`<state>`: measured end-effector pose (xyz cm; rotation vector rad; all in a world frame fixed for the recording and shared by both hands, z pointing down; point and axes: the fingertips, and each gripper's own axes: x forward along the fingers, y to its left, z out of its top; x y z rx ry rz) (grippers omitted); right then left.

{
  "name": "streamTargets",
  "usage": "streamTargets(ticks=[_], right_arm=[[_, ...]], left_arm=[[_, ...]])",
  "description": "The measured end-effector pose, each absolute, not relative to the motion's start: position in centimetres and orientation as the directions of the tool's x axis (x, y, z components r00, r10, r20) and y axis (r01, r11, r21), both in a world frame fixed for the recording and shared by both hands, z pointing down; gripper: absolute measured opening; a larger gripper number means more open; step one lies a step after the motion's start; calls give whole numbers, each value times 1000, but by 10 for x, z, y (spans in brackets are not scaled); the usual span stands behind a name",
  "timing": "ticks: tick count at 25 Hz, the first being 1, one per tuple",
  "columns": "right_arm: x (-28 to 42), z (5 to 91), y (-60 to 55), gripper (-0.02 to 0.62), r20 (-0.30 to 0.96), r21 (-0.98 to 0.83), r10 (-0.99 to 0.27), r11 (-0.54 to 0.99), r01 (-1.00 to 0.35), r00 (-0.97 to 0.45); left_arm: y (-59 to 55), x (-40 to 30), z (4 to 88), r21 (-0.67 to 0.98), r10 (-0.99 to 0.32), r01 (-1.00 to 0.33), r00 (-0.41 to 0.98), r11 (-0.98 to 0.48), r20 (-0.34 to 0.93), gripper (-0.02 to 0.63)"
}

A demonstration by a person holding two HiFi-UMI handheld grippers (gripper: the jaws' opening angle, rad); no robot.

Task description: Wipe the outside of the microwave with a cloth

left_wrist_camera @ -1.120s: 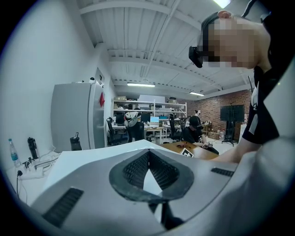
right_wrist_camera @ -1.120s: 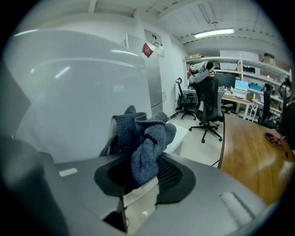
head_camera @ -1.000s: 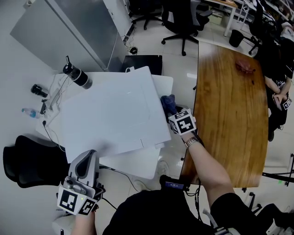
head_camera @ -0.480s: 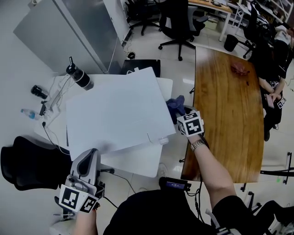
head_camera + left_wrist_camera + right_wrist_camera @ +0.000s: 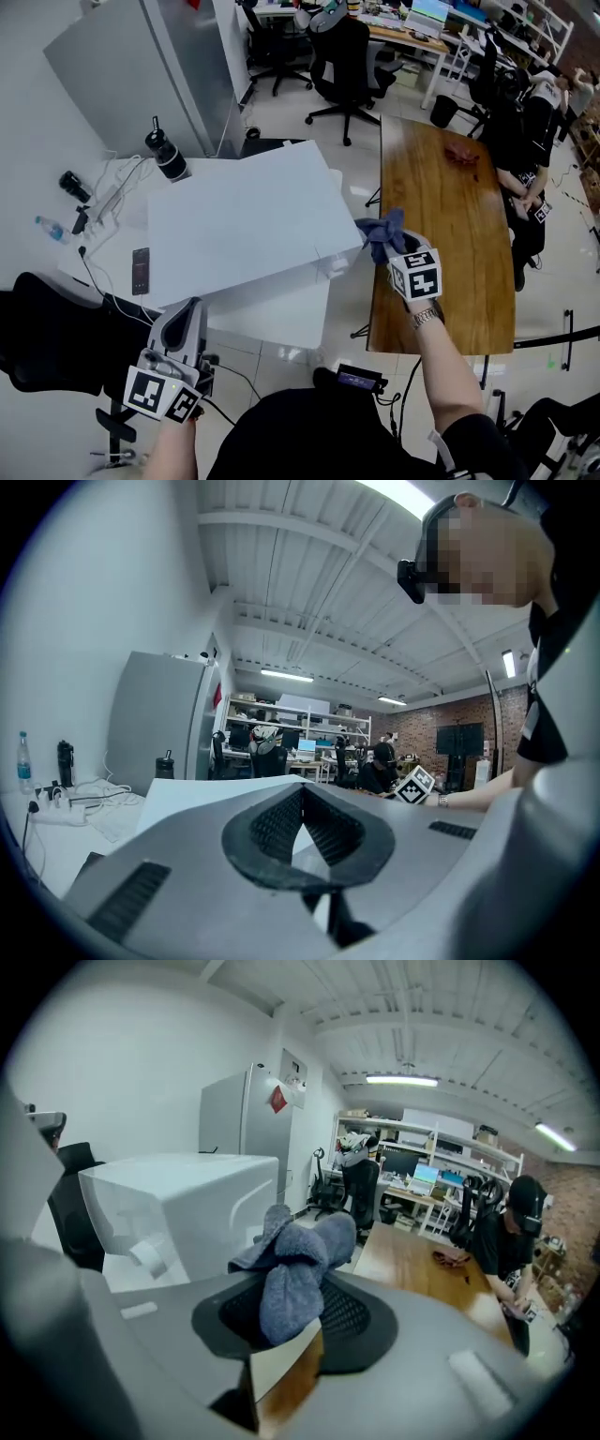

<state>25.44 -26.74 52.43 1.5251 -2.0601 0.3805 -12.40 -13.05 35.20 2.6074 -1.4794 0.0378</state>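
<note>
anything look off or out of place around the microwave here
The microwave seems to sit askew, turned against the edges of its white table, with one corner jutting toward the cloth held in the right gripper. Nothing looks spilled or damaged.

Open office: swivel chairs (image 5: 349,56), monitors (image 5: 424,1175), shelving (image 5: 281,726).

Left gripper (image 5: 302,808) closed — empty, right gripper (image 5: 292,1309) tilted down, gripping cloth (image 5: 302,1255)
</note>
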Motion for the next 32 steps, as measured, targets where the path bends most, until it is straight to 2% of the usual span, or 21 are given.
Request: streamTargets(ticks=[7, 14, 25, 32], right_arm=[[237, 462, -188, 124, 500, 148, -843, 306, -941, -196], [154, 432, -127, 126, 459, 141, -823, 440, -887, -335], [-36, 463, -78, 127, 456, 82, -632, 731, -678, -627], [-145, 490, -70, 127, 467, 94, -514, 838, -537, -720]], left_arm=[[-87, -147, 357, 138, -837, -835, 544, -533, 53, 5], [-47, -172, 355, 142, -838, -833, 544, -535, 32, 5], [7, -219, 353, 111, -881, -879, 471, -464, 49, 5], [35, -246, 354, 92, -910, -911, 409, -402, 65, 5]])
